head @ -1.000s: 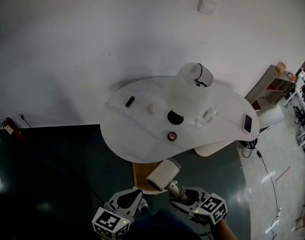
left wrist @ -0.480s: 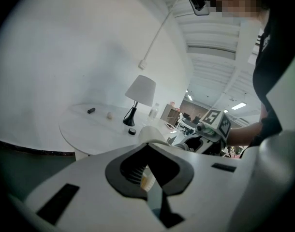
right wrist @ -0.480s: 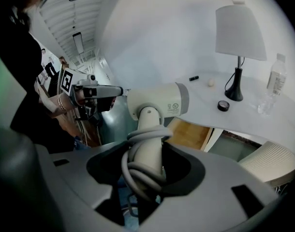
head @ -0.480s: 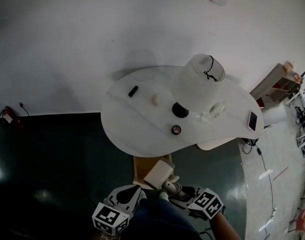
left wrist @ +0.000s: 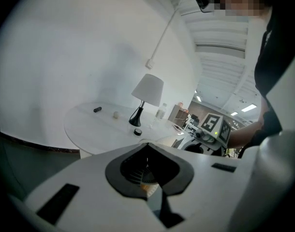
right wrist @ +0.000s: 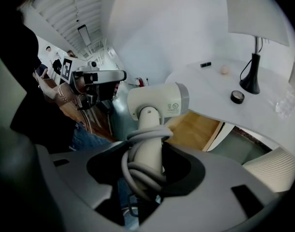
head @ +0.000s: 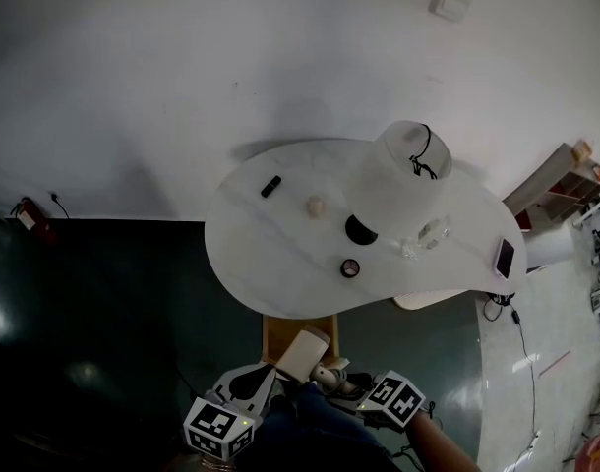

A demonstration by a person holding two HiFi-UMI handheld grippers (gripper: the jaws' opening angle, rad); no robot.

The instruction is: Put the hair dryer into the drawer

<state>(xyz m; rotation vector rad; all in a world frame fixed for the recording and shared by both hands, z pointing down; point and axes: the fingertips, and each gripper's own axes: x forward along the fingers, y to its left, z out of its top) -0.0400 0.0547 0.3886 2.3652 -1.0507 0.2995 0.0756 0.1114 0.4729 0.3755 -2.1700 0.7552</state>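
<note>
A white hair dryer (head: 303, 353) with its grey cord wound round the handle hangs over the near end of the open wooden drawer (head: 277, 328) under the white table (head: 261, 264). My right gripper (head: 326, 374) is shut on the handle. In the right gripper view the hair dryer (right wrist: 157, 102) stands up from that gripper (right wrist: 147, 166), with the drawer (right wrist: 198, 127) just beyond. My left gripper (head: 269, 374) is shut on nothing, just left of the dryer. In the left gripper view its jaws (left wrist: 147, 170) meet, with nothing held between them.
On the table stand a white lamp (head: 398, 180), a small black bar (head: 271, 186), a pale ball (head: 316, 206), a round black lid (head: 350, 267), a clear bottle (head: 423, 236) and a phone (head: 504, 258). Dark floor lies to the left, and a white wall behind.
The hair dryer and my right gripper have drifted left and toward me. The table sits farther off in view, and more of the open drawer shows.
</note>
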